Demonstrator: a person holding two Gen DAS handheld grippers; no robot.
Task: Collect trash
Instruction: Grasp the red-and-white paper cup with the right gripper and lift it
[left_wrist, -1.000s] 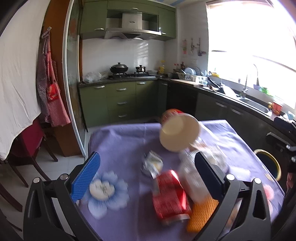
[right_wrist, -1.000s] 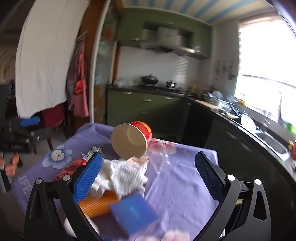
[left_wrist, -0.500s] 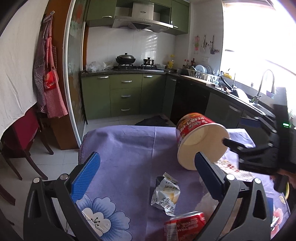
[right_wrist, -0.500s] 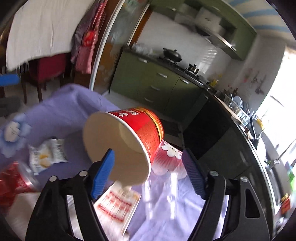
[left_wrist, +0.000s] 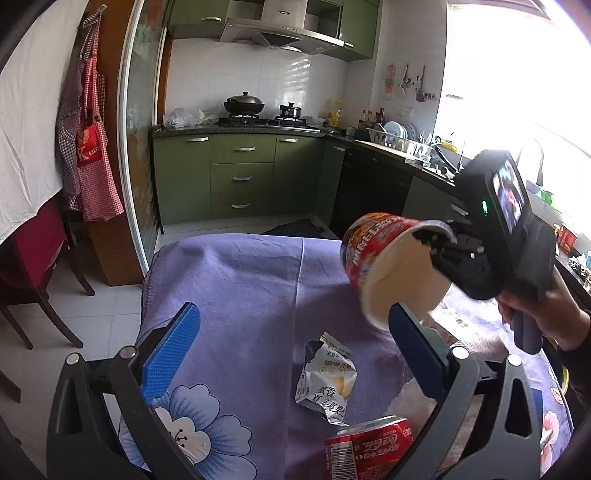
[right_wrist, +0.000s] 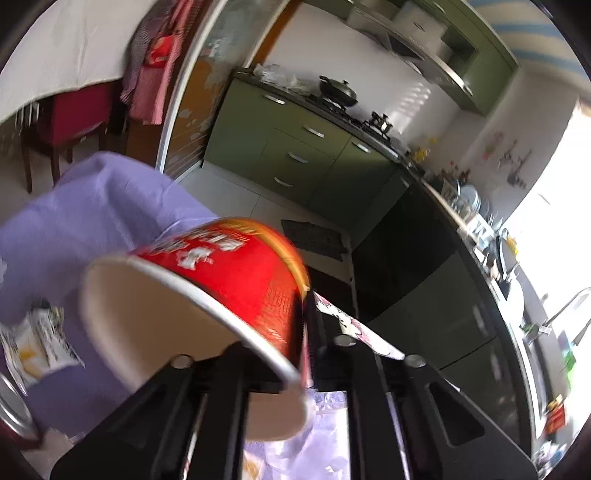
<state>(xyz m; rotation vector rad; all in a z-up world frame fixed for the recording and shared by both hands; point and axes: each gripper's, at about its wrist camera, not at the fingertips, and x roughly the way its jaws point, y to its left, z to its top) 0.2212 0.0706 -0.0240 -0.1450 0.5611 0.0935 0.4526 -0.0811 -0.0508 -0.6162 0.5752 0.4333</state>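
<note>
Your right gripper (right_wrist: 301, 363) is pinched shut on the thin rim of the red noodle cup (right_wrist: 229, 280), tilted above the purple tabletop (left_wrist: 251, 280) — that paper wall could crumple or slip free — while your left gripper (left_wrist: 291, 354) hangs wide and empty near the snack wrapper (left_wrist: 327, 382).

- A home kitchen, with the gas hob (left_wrist: 258, 120) as landmark.
- A dark wok (left_wrist: 244, 103) sits on it; a steel extractor hood (left_wrist: 280, 33) hangs above.
- Green drawers (left_wrist: 242, 177) below it.
- A dish rack (left_wrist: 400, 138) to its right.
- A cloth-covered table (left_wrist: 240, 288) in front.
</note>
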